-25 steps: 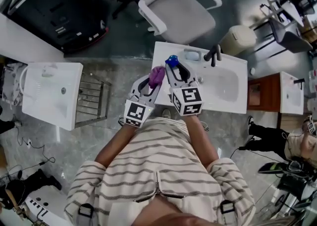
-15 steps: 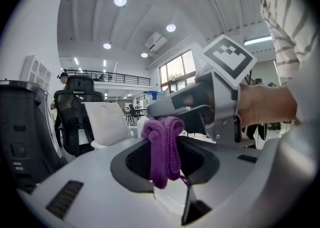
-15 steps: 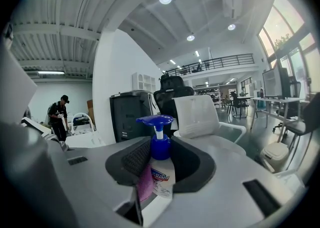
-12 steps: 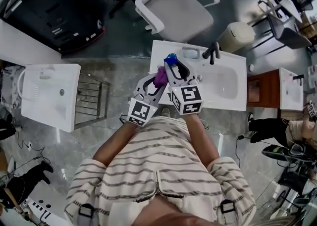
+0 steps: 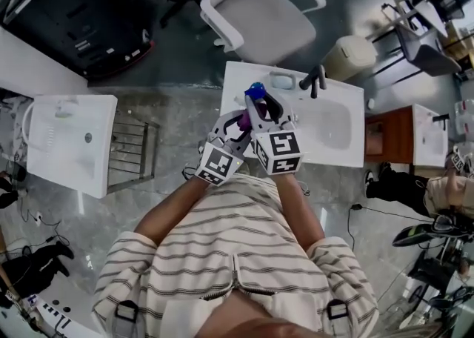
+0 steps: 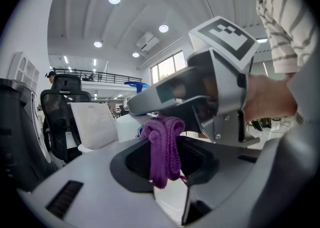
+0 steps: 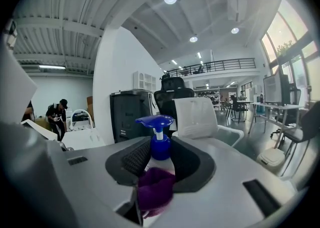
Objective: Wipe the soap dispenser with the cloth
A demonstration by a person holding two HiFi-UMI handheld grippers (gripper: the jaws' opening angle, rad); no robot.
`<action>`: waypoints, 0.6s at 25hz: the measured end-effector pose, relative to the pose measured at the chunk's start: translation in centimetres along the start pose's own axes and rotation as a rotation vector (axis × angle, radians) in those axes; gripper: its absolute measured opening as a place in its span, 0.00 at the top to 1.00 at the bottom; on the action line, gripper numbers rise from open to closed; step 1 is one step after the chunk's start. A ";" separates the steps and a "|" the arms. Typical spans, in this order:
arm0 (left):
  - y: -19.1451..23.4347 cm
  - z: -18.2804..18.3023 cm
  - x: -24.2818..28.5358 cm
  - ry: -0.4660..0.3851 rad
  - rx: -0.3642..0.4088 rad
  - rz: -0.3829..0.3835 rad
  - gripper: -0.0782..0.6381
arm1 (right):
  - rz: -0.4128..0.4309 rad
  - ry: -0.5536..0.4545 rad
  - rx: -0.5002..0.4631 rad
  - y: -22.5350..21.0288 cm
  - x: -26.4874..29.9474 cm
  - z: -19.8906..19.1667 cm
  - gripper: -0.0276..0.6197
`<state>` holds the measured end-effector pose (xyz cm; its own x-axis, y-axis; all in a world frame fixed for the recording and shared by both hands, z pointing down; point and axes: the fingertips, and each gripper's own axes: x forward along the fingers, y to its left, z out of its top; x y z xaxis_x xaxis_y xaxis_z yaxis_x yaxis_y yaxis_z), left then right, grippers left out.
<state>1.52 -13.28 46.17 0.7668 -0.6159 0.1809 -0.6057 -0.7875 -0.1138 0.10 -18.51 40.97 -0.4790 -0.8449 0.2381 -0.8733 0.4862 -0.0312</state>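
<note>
Though the purple cloth (image 6: 162, 147) and my jaws hide most of its body, the soap dispenser (image 7: 160, 147) stands upright, long axis vertical, blue spout turned left. My right gripper (image 5: 259, 104) clamps it above the left end of the white sink (image 5: 348, 140). My left gripper (image 5: 234, 120) pinches the cloth against its near side.

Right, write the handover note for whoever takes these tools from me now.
Left tool: shut on the purple cloth.
Right tool: shut on the soap dispenser, held above the white sink.
The cloth lies against the soap dispenser, low on its front.
Done: both things gripped and brought together.
To do: rub the cloth all round the soap dispenser. How much is already wiped cannot be told.
</note>
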 end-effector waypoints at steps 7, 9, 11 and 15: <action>-1.2 -0.2 1.1 0.020 0.009 -0.048 0.72 | -0.033 0.009 0.006 -1.0 -1.0 -0.1 0.75; -1.5 -0.7 1.5 0.034 0.012 -0.062 0.72 | -0.041 0.006 0.010 -1.2 -1.3 0.0 0.75; -1.8 -1.3 1.9 0.049 0.011 -0.074 0.72 | -0.043 0.000 0.018 -1.3 -1.6 0.1 0.75; -2.4 -1.4 2.4 0.053 -0.003 -0.091 0.72 | -0.040 -0.011 0.024 -1.4 -2.2 0.3 0.75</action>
<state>4.46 -12.84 48.25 0.8066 -0.5395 0.2415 -0.5345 -0.8402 -0.0918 2.34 -17.34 40.19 -0.4441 -0.8663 0.2287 -0.8937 0.4464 -0.0446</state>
